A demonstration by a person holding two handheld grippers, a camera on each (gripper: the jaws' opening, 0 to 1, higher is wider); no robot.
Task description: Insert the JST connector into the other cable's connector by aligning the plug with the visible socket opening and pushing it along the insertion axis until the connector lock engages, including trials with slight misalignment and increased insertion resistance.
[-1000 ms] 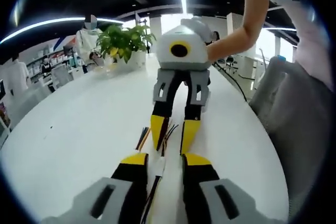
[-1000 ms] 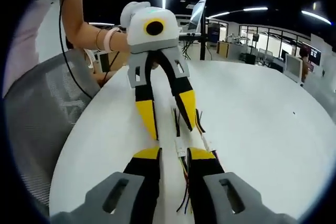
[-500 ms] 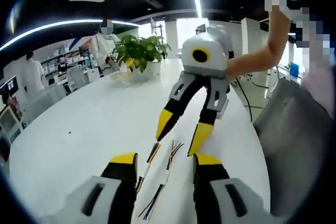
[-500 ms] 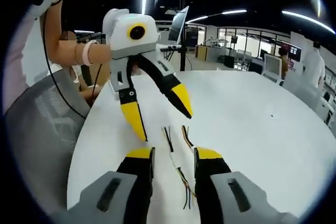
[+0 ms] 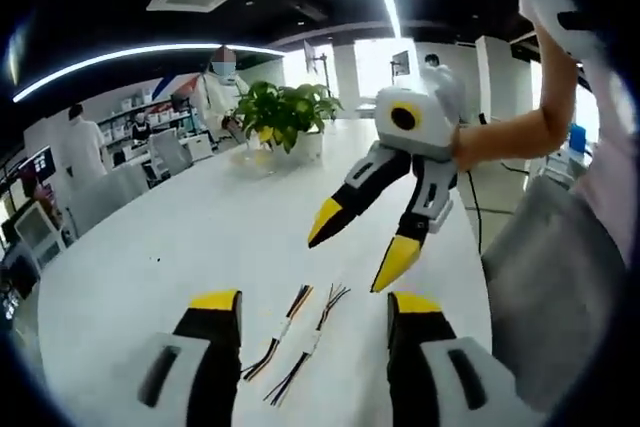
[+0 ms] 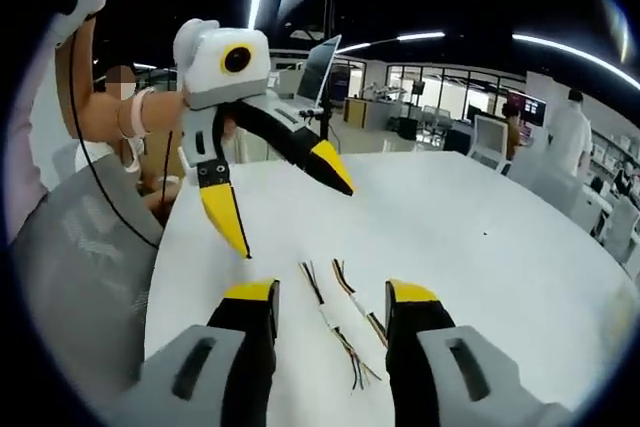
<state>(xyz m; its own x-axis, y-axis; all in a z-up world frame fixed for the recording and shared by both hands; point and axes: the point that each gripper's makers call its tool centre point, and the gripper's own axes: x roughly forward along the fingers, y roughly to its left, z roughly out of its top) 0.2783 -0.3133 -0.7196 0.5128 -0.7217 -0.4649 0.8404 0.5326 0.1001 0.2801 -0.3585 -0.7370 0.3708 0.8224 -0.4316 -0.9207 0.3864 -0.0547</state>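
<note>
While both cables (image 5: 295, 342) lie side by side on the white table (image 5: 150, 237), left gripper (image 5: 312, 312) and right gripper (image 6: 330, 297) wide open, empty, raised.

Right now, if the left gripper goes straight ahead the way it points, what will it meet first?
Probably the two cables lying side by side on the white table, between the open left gripper jaws. The open right gripper hangs beyond them; depth is unclear.
</note>
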